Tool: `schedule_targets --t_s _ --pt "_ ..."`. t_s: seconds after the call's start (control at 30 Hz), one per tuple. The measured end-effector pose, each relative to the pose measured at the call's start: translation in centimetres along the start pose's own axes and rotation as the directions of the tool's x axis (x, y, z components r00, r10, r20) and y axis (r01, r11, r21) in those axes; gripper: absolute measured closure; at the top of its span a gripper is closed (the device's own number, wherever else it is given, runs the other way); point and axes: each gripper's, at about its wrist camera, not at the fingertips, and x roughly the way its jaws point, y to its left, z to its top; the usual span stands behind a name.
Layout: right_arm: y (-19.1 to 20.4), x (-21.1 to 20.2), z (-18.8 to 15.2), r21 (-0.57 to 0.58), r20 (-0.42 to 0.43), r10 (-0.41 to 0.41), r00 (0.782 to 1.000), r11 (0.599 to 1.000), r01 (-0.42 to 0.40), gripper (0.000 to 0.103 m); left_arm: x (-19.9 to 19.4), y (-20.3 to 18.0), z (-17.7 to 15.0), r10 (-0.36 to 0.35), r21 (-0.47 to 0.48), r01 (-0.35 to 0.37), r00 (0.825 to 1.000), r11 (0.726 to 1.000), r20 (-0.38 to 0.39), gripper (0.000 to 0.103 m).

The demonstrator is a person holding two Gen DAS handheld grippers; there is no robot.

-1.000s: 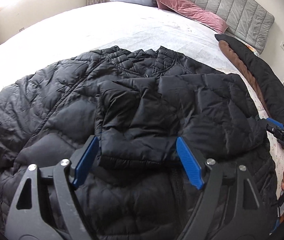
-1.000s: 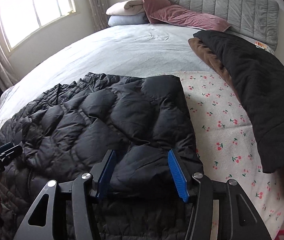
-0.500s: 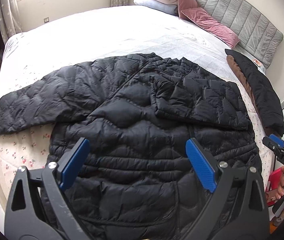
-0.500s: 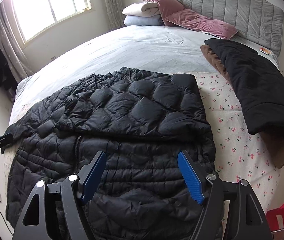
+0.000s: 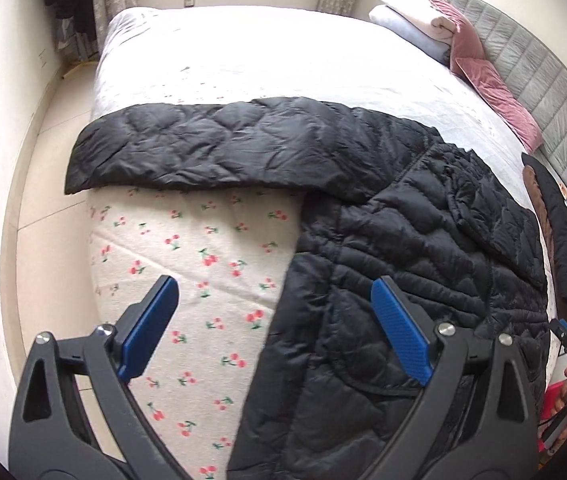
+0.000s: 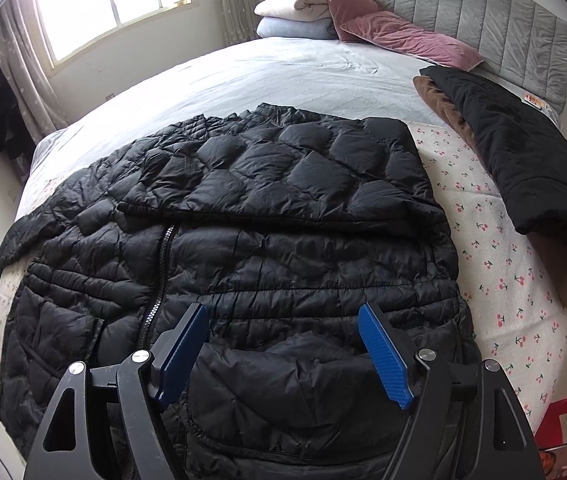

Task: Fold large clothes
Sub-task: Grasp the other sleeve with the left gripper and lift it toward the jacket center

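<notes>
1. Bedding first: I see one wide bed (image 6: 283, 80), part plain grey-white sheet and part cherry-print cloth, with a grey padded headboard (image 6: 483, 12) behind.
2. One black quilted puffer jacket (image 6: 243, 248) lies front-up across the near part of the bed, zip closed, hem towards me. One sleeve is folded across the chest (image 6: 303, 168); the other sleeve (image 5: 211, 148) lies stretched straight out to the side over the bed's corner.
3. I judge the sleeve-folding step half done: one in, one to go.
4. One dark padded garment with a brown lining (image 6: 515, 148) lies apart along the far edge, near the headboard.
5. Two pink velvet pillows (image 6: 403, 36) and two folded blankets, cream on pale blue (image 6: 295, 16), are stacked at the head.
6. My left gripper (image 5: 275, 332) hangs released, blue pads wide apart, over the jacket's side edge and bare cherry cloth, grasping nothing.
7. My right gripper (image 6: 283, 354) is likewise released above the hem, empty.
8. Next, I think, the left claw must travel out to the stretched sleeve's cuff, pinch it through the slippery puffy fabric, and carry it across the chest.
</notes>
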Motion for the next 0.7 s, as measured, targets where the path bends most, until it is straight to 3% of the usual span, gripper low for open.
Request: schedule_targets --t_s 0.23,0.43,0.63,0.7 --pt "1.6 1.0 -0.5 -0.063 -0.009 -0.022 1.000 0.998 0.022 0.024 2.5 8.7 1.5 -0.059 -0.233 0.069 0.997 0.970 0.048 0.006" --pt "1.5 2.1 -0.5 -0.067 -0.023 -0.047 0.999 0.997 0.046 0.024 6.7 14.0 3.8 -0.152 -0.430 0.205 0.976 0.879 0.154 0.011" --pt "1.4 2.8 -0.6 -0.076 -0.036 -0.068 0.997 0.995 0.065 0.024 10.8 16.4 4.8 -0.154 -0.548 0.219 0.975 0.807 0.163 0.020" --pt "1.4 2.9 -0.6 -0.077 -0.037 -0.068 0.997 0.995 0.065 0.024 11.1 16.9 5.1 -0.116 -0.557 0.207 0.974 0.804 0.195 0.028"
